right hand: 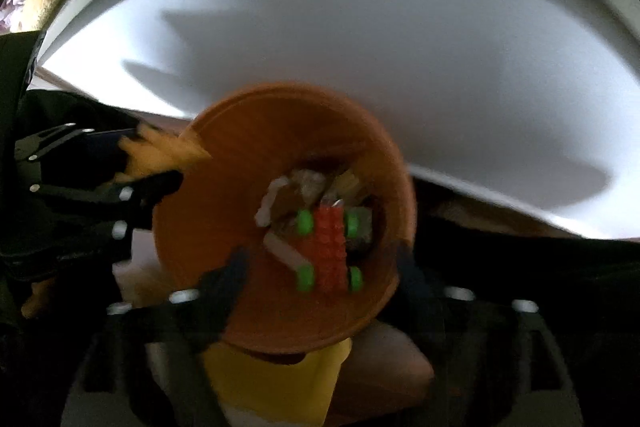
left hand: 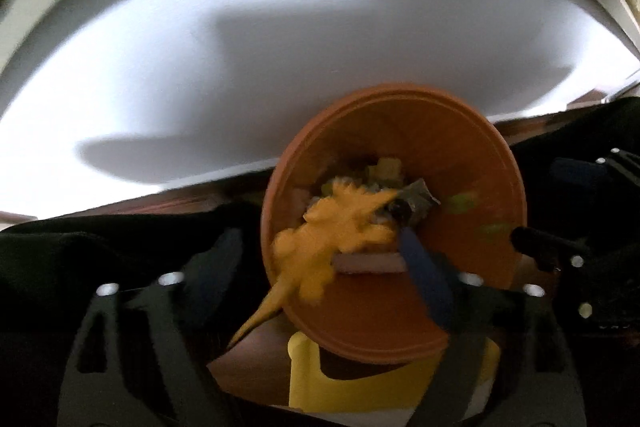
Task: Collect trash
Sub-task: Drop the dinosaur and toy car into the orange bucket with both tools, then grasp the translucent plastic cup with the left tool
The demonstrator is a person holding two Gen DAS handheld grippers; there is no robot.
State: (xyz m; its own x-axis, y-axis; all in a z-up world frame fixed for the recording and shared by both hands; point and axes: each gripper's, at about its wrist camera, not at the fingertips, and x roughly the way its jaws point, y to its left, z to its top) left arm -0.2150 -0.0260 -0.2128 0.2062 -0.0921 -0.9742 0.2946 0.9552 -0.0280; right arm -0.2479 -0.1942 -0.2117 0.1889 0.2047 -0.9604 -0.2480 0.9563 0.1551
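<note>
Left wrist view: the left gripper points down with its fingers wide apart. A yellow toy dinosaur sits between them, and they do not squeeze it. The picture is blurry here. The dinosaur lies over the mouth of an orange pot, with its tail poking past the rim at 7 o'clock. Deeper in the pot are a grey scrap and some green bits. A yellow thing shows under the pot at 6 o'clock. The right gripper is just beside the pot's rim at 3 o'clock. A white surface fills the top.

In the right wrist view, the right gripper is wide too, with one finger on each side of the pot. A red toy car with green wheels lies inside the pot, not gripped. The dinosaur is at the rim at 9 o'clock.
</note>
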